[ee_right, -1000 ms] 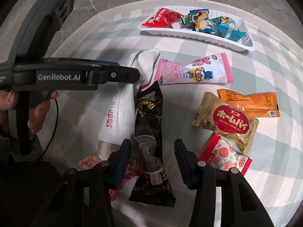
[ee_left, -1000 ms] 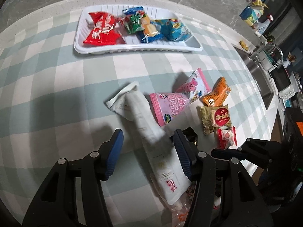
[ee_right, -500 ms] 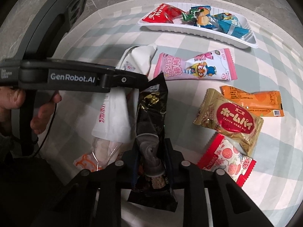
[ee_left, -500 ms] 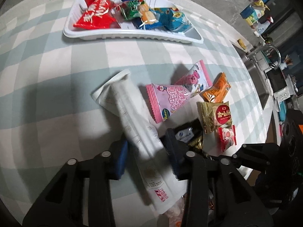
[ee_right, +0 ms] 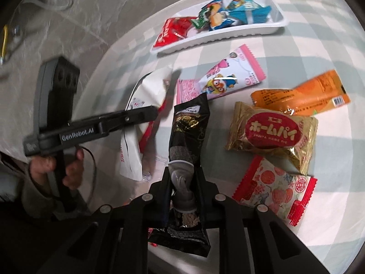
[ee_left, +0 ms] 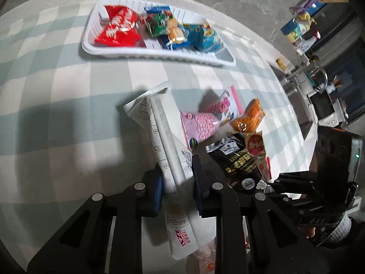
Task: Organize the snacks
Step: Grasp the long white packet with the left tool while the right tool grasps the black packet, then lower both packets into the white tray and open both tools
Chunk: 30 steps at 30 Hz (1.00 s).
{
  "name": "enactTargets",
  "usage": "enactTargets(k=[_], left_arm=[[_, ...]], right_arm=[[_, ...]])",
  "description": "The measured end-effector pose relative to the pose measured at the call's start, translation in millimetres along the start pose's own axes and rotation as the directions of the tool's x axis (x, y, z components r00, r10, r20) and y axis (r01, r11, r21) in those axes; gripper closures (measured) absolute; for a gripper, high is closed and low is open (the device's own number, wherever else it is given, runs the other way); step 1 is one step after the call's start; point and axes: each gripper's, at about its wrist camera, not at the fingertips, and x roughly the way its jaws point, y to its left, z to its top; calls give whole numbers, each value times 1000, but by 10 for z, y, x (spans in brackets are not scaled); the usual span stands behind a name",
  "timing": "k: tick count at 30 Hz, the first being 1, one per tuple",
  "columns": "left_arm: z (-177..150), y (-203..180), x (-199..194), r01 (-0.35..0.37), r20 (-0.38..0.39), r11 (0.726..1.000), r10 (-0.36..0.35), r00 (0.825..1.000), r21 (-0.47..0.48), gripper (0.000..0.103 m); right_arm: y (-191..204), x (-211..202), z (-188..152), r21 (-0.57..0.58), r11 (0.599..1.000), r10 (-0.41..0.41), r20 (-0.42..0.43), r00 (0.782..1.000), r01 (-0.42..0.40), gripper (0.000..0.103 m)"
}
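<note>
A long white snack packet (ee_left: 164, 132) runs between the fingers of my left gripper (ee_left: 177, 179), whose jaws are closing and press on its lower half. My right gripper (ee_right: 183, 182) is closing too and pinches a black snack packet (ee_right: 189, 127) near its lower end. From the left wrist view that black packet (ee_left: 237, 157) shows just right of the white one. A white tray (ee_left: 157, 56) at the far side of the checked cloth holds red, green and blue snacks; it also shows as the tray (ee_right: 230, 35) in the right wrist view.
Loose on the cloth lie a pink packet (ee_right: 219, 80), an orange packet (ee_right: 303, 96), a gold packet (ee_right: 271, 132) and a red-and-white packet (ee_right: 273, 187). A hand (ee_right: 57, 166) holds the left gripper's handle. A sink and shelves (ee_left: 319, 80) stand beyond the table's right edge.
Both grippers went from wide open to pinched on their packets. The right view has rolled and shifted, and the black packet now tilts up between its fingers.
</note>
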Motion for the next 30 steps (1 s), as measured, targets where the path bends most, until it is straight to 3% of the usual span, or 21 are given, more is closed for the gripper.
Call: enactTargets(k=[10, 15, 30], left_arm=[[228, 151, -306, 18, 70, 999, -15, 997, -48, 83], [419, 285, -413, 14, 98, 998, -8, 995, -65, 83], [1183, 638, -462, -48, 141, 997, 57, 988, -64, 83]], right_arm=[[9, -258, 155, 91, 985, 139, 72, 988, -146, 83], [-18, -306, 413, 106, 980, 157, 106, 982, -168, 83], [-457, -551, 1356, 158, 981, 79, 221, 972, -116, 83]])
